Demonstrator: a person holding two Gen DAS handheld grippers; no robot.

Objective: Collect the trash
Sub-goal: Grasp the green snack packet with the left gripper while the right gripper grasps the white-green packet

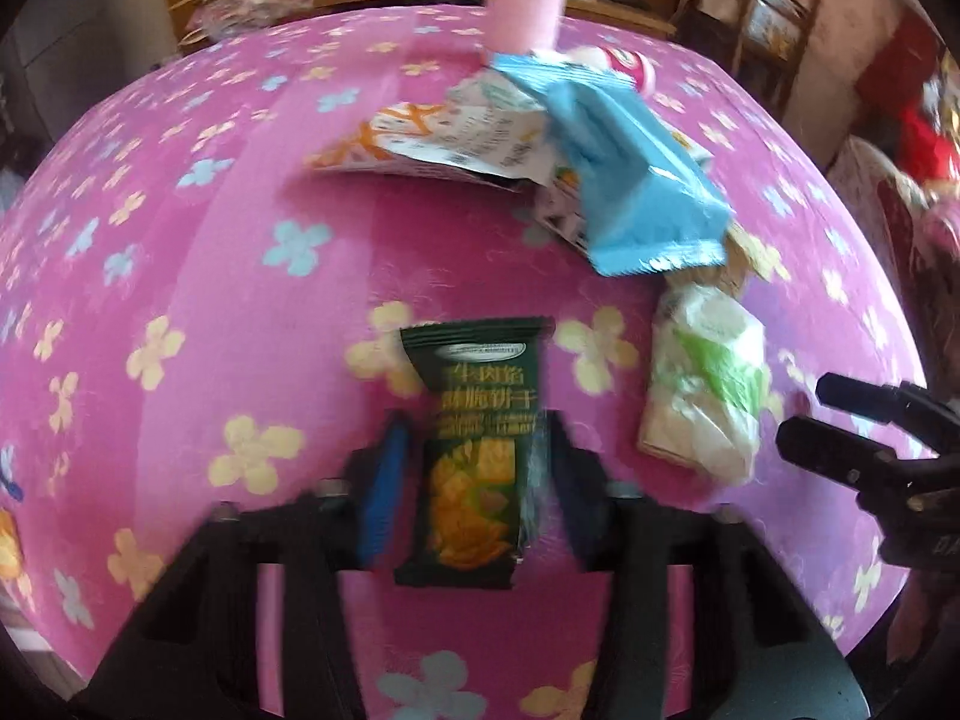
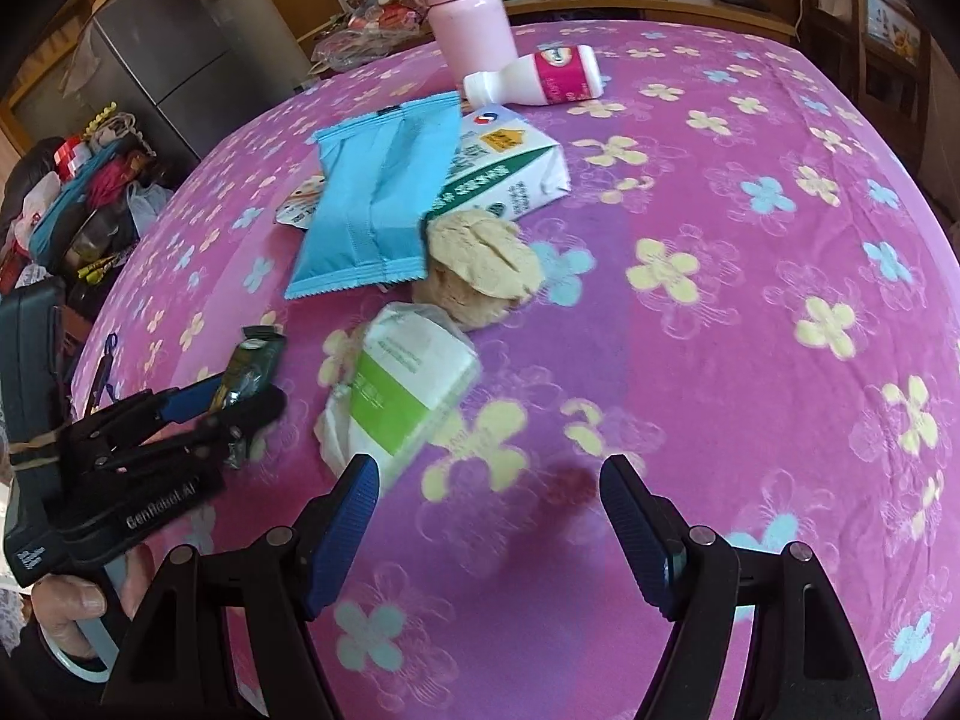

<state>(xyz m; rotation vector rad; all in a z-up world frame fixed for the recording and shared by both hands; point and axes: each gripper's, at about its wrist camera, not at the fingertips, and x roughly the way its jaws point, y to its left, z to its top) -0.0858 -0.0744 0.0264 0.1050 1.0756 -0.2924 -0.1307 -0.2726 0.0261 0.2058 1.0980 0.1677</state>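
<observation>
Above tablecloth [image 1: 180, 228] | left tool [image 1: 474, 474] angled down, clamping green packet [image 1: 474, 456]

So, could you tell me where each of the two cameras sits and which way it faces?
Left wrist: on the left gripper, looking down along its fingers at the dark green snack packet pinched between them; the right gripper's tips show at right.
Right wrist: on the right gripper, open over the pink flowered cloth; a hand shows at left.
Shared: the blue wrapper, the white-green packet, the pink bottle.

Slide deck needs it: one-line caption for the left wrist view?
Left gripper fingers closed on a dark green snack packet above the pink floral tablecloth, more wrappers beyond.
</observation>
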